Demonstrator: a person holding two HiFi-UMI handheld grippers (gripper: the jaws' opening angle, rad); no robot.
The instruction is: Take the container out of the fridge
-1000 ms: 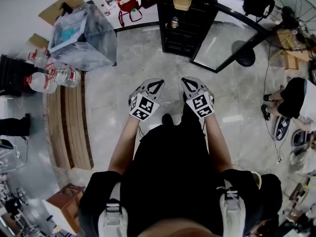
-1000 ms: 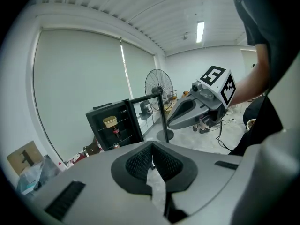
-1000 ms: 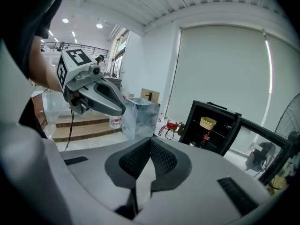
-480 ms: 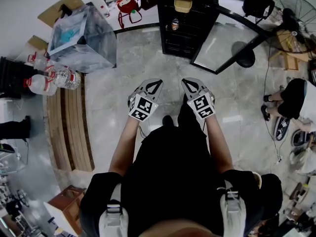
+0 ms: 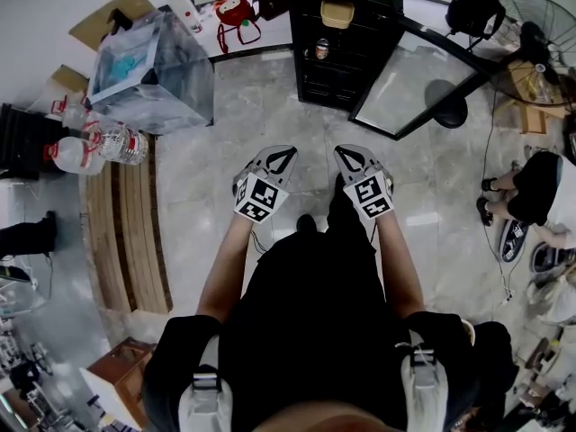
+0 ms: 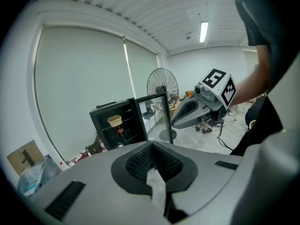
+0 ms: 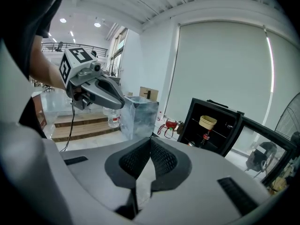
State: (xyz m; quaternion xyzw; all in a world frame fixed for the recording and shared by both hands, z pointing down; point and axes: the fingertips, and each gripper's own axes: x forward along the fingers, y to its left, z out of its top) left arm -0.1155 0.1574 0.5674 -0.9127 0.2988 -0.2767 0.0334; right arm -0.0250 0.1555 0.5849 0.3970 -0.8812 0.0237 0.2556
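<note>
Container (image 5: 336,13) inside open fridge (image 5: 355,75); left hand-held gripper (image 5: 288,150) and right hand-held gripper (image 5: 345,150) closed, empty, well short of fridge

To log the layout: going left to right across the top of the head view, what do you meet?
Clear plastic-wrapped box → red bag → open black fridge holding the container → its glass door → standing fan.
</note>
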